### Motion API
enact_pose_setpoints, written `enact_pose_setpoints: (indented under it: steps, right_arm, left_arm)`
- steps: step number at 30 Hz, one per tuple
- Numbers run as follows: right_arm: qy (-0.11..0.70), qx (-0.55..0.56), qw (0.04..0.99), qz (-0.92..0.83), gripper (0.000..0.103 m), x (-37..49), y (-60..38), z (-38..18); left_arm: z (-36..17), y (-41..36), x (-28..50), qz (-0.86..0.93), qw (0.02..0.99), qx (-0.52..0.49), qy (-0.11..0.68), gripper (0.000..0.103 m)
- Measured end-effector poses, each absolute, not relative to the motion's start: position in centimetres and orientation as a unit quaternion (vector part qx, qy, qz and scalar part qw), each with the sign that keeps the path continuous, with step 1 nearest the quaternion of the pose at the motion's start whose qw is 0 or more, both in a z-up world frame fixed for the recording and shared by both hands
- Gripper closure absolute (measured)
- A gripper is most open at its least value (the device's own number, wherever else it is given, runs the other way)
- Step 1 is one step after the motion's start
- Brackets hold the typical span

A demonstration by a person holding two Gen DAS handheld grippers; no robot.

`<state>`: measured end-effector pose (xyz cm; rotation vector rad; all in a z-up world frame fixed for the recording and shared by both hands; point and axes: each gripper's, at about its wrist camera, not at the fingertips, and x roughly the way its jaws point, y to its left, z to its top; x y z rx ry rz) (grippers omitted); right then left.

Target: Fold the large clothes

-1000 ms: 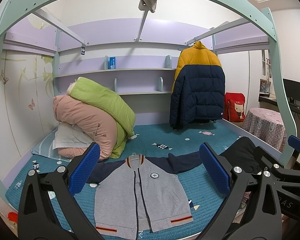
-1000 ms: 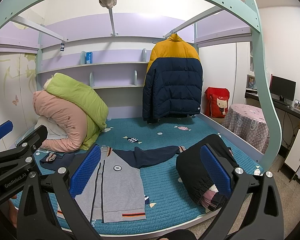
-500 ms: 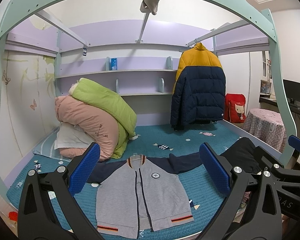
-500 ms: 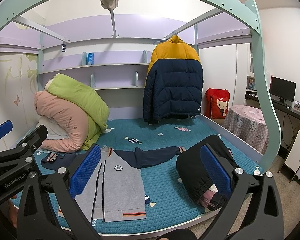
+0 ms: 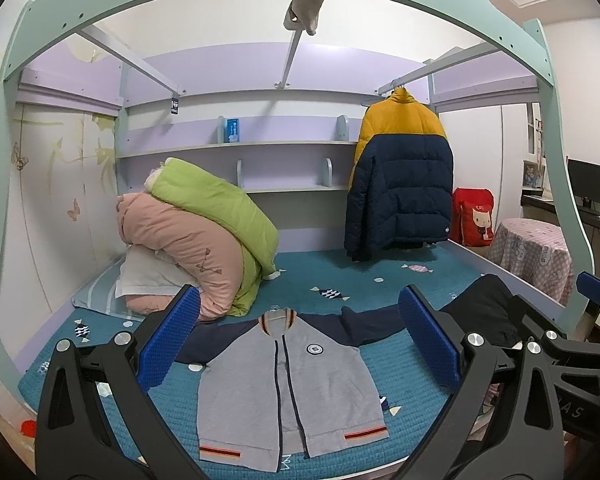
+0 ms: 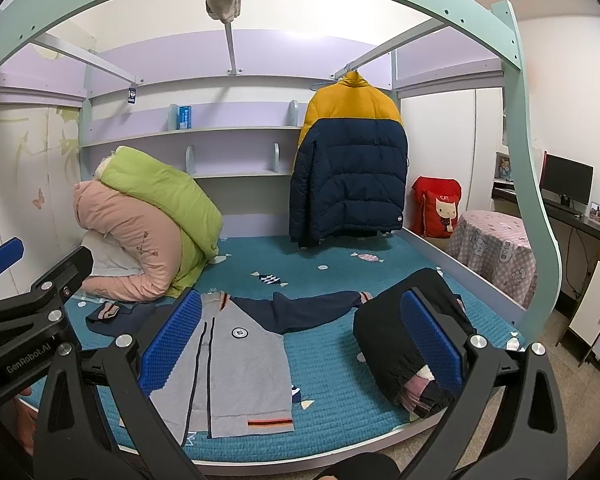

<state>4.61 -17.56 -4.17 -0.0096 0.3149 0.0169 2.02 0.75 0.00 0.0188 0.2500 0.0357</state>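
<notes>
A grey zip jacket (image 5: 288, 380) (image 6: 236, 364) with navy sleeves lies flat, front up, on the teal bed cover near the front edge, sleeves spread sideways. My left gripper (image 5: 298, 344) hangs open in front of it, some way off, with nothing between its blue pads (image 5: 168, 340). My right gripper (image 6: 300, 340) is also open and empty, held to the right of the left one. A folded black garment (image 6: 404, 344) (image 5: 480, 312) sits on the bed right of the jacket.
Rolled pink and green quilts (image 5: 204, 236) (image 6: 148, 220) are stacked at the bed's back left. A yellow and navy puffer coat (image 5: 400, 184) (image 6: 348, 168) hangs at the back right. The mint bed frame (image 5: 556, 184) arches overhead. A covered round table (image 6: 496, 252) stands to the right.
Both views have shifted only slightly: the scene sits a touch to the right in the left wrist view. The jacket and both grippers' openings look unchanged.
</notes>
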Motion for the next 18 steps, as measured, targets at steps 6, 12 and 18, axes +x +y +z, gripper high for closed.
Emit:
enact_pose_setpoints:
  steps: [6, 12, 18]
  right_arm:
    - [0.172, -0.009, 0.985, 0.014, 0.007, 5.0, -17.2, -4.6]
    - [0.212, -0.012, 0.977, 0.031, 0.007, 8.7, -16.0, -7.3]
    - [0.278, -0.013, 0.958, 0.072, 0.007, 15.5, -13.1, -12.9]
  left_arm:
    - [-0.7, 1.2, 2.8, 0.019, 0.990, 0.005, 0.140, 0.004]
    - [-4.3, 2.1, 6.8, 0.020, 0.983, 0.015, 0.181, 0.004]
    - [-9.7, 4.9, 13.5, 0.029, 0.969, 0.020, 0.244, 0.004]
